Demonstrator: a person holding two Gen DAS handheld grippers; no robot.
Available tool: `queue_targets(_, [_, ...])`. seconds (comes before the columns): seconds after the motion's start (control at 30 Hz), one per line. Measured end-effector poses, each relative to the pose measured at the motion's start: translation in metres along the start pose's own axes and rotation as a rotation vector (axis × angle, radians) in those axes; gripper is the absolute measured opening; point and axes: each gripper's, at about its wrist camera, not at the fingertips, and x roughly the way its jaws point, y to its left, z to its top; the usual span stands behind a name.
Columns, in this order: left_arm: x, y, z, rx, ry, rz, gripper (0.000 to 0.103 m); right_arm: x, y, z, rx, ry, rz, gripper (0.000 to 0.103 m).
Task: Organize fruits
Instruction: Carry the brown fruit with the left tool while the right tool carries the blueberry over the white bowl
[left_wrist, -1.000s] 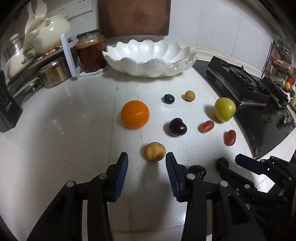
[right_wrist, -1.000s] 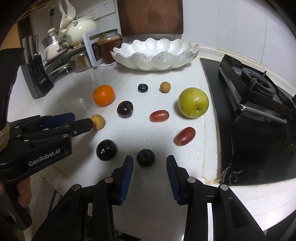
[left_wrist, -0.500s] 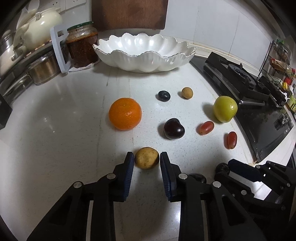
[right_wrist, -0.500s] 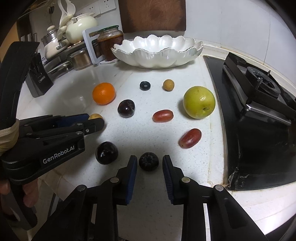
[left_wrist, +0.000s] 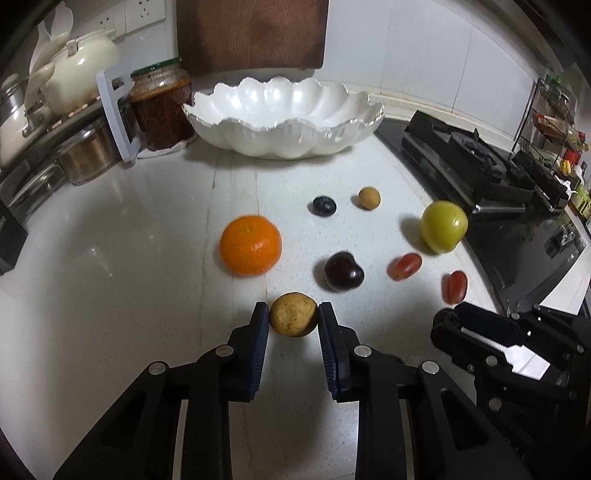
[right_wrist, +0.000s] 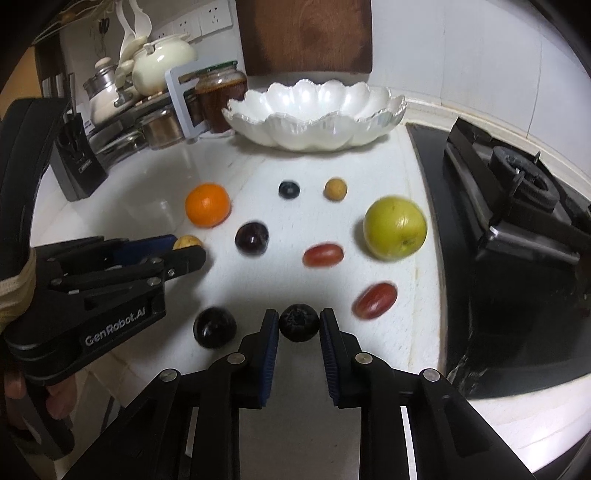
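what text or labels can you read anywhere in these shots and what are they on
"GenRobot.AI": white lettering on the black body of the left claw, seen from the right wrist view.
Knife block: a small white label near its base, too small to read.
Packets in the wire rack beyond the stove: print too blurred to read.
Jar: no readable label.
No other text is legible.

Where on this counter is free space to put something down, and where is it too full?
Bare counter lies left of the orange, toward the pots, and between the white bowl and the blueberry. Crowded: the fruit cluster from the orange to the green apple by the stove.
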Motion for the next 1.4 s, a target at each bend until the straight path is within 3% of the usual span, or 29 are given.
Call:
queue_targets(0.47, [-0.031,0.007,0.043,0.024,-0.148,0.017,0.027,-0.022,-0.007,0.053,-0.003,-0.129,-0.036,0.024])
queue_targets(0.67, [-0.042,0.011,0.065,0.043,-0.219,-0.004,0.027,-0.03,-0.01,0.079,0.038,-0.17,-0.016,0.024])
queue_targets(0.93, [-0.055,0.019,0.094,0.042,-0.307,-0.023,0.027,-0.041,-0.005,0.109,0.024,-0.25,-0.053,0.024])
queue_targets(1.4, [-0.062,0.008,0.14,-0.02,-0.379,0.079,0.027,-0.036,-0.035,0.172,-0.025,-0.338,0.005,0.024])
